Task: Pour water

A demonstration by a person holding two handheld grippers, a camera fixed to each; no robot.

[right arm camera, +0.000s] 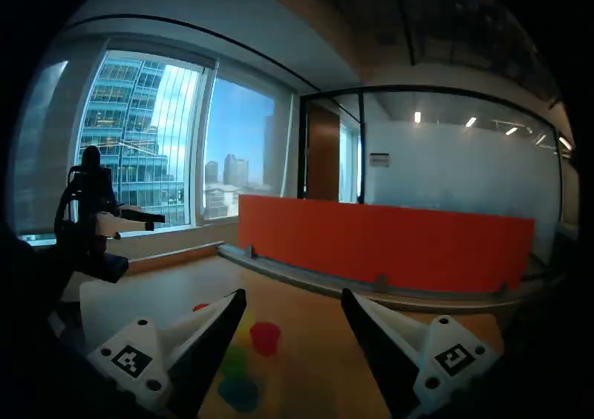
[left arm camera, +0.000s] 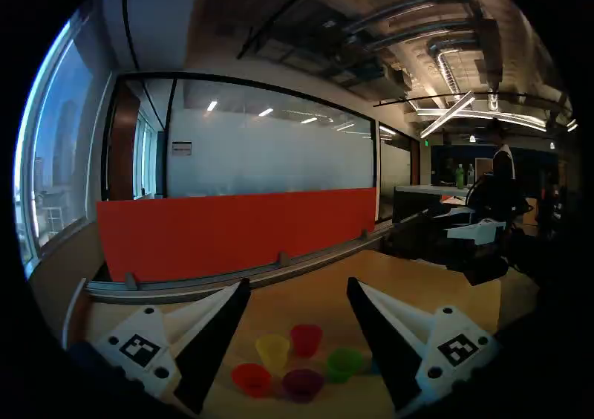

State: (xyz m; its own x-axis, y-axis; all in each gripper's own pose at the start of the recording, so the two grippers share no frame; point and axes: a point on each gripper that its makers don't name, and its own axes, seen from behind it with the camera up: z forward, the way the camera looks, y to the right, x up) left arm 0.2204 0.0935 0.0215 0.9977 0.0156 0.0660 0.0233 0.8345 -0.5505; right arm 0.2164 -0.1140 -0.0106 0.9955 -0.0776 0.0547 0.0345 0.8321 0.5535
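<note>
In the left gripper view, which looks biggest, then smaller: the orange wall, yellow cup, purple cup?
Biggest: orange wall.
Then: yellow cup and purple cup, which look about alike, so no ranking.

No legible text, brand or number anywhere in room. Small white notice (left arm camera: 181, 148) on glass partition (left arm camera: 267, 151), ten o'clock in left gripper view, one o'clock in right gripper view (right arm camera: 379, 160): dark lines, too small to read. Green lit sign (left arm camera: 428, 143) under ceiling, two o'clock in left gripper view: letters not resolvable. Black-and-white square markers (left arm camera: 139, 349) on left gripper (left arm camera: 298, 281) and right gripper (right arm camera: 293, 293), seven and five o'clock in each view: block patterns only, no letters, no digits.
</note>
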